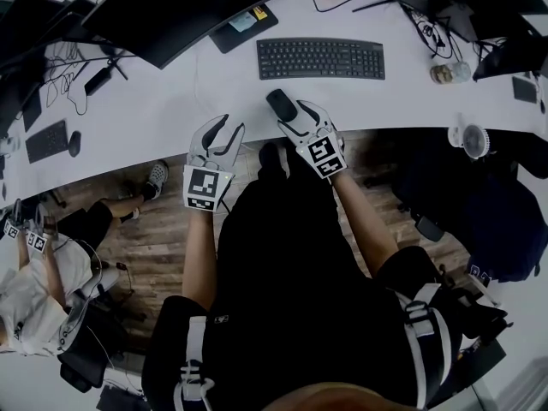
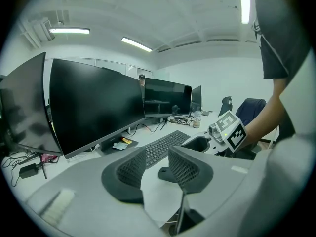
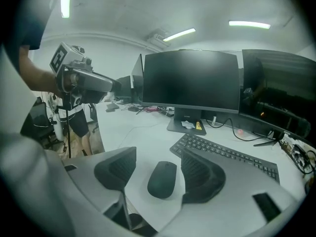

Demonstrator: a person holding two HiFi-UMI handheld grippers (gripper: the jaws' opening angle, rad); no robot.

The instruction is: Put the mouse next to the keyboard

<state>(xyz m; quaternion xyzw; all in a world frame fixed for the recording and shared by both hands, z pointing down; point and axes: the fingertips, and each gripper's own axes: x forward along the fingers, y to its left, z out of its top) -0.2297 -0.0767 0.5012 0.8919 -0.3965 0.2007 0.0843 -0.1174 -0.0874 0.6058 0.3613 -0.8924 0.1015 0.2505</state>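
A black mouse (image 1: 281,105) lies on the white desk (image 1: 154,110) near its front edge, below the left end of the black keyboard (image 1: 321,58). My right gripper (image 1: 296,120) reaches over the edge with its jaws open on either side of the mouse (image 3: 162,179); the pads do not press on it. The keyboard (image 3: 227,154) lies just beyond and to the right of it there. My left gripper (image 1: 224,132) hovers at the desk edge to the left, open with nothing between its fingers (image 2: 129,171). In its view the keyboard (image 2: 160,149) and my right gripper (image 2: 207,143) show ahead.
Large dark monitors (image 1: 180,11) stand along the back of the desk, with cables (image 1: 428,32) at the right. A second keyboard (image 1: 44,140) lies far left. A white fan (image 1: 469,139) sits at the right edge. Another person (image 1: 43,272) sits at lower left.
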